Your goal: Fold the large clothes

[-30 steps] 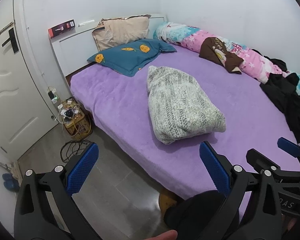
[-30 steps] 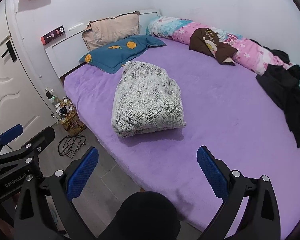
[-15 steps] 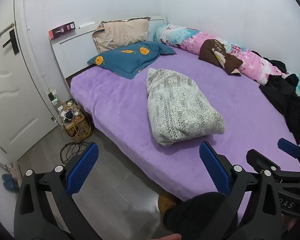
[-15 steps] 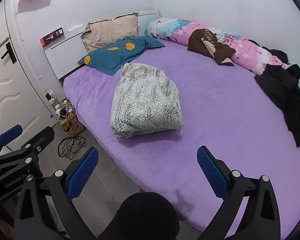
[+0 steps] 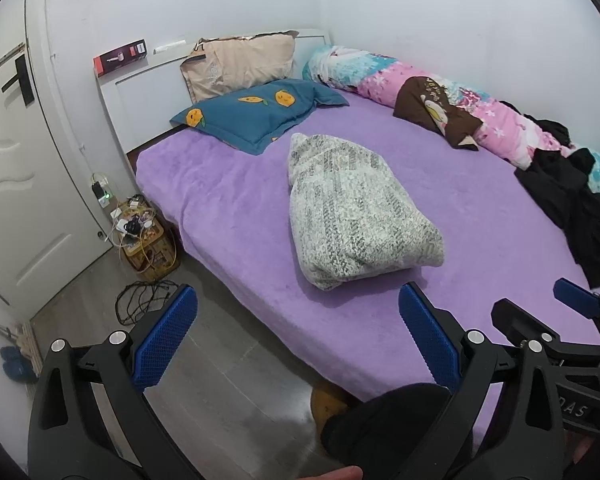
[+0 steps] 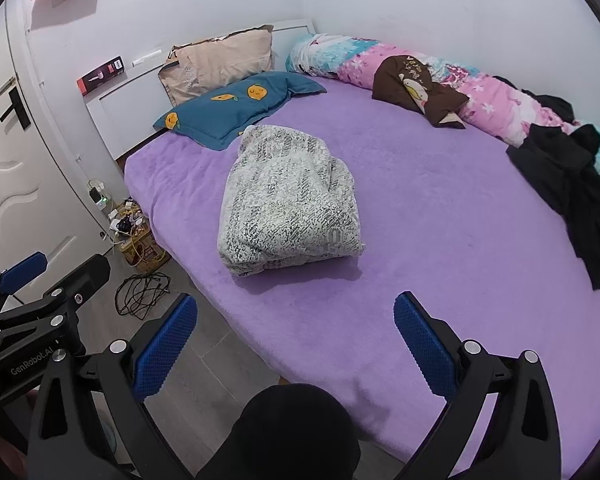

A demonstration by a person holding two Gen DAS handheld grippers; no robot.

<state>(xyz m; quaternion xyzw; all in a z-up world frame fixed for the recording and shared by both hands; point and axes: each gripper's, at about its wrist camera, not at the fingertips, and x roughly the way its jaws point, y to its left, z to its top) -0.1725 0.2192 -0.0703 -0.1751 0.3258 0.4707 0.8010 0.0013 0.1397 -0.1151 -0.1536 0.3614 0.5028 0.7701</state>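
A grey-and-white patterned garment (image 5: 352,216) lies folded into a thick bundle on the purple bed (image 5: 228,208); it also shows in the right wrist view (image 6: 288,204). My left gripper (image 5: 296,340) is open and empty, held back from the bed's near edge, partly over the floor. My right gripper (image 6: 296,344) is open and empty, above the bed's near edge (image 6: 480,240). Both are well short of the bundle. The right gripper shows at the right edge of the left wrist view (image 5: 576,304). The left gripper shows at the left edge of the right wrist view (image 6: 24,272).
A black garment (image 6: 572,192) lies crumpled at the bed's right side. A blue pillow (image 6: 236,108), a beige pillow (image 6: 220,64) and a rolled pink quilt (image 6: 480,92) with a brown garment (image 6: 416,92) lie at the back. A basket with cables (image 5: 148,240) stands on the floor.
Both grippers have drifted slightly; the view of the bed has shifted a little. Both stay open and empty. The bundle has not moved.
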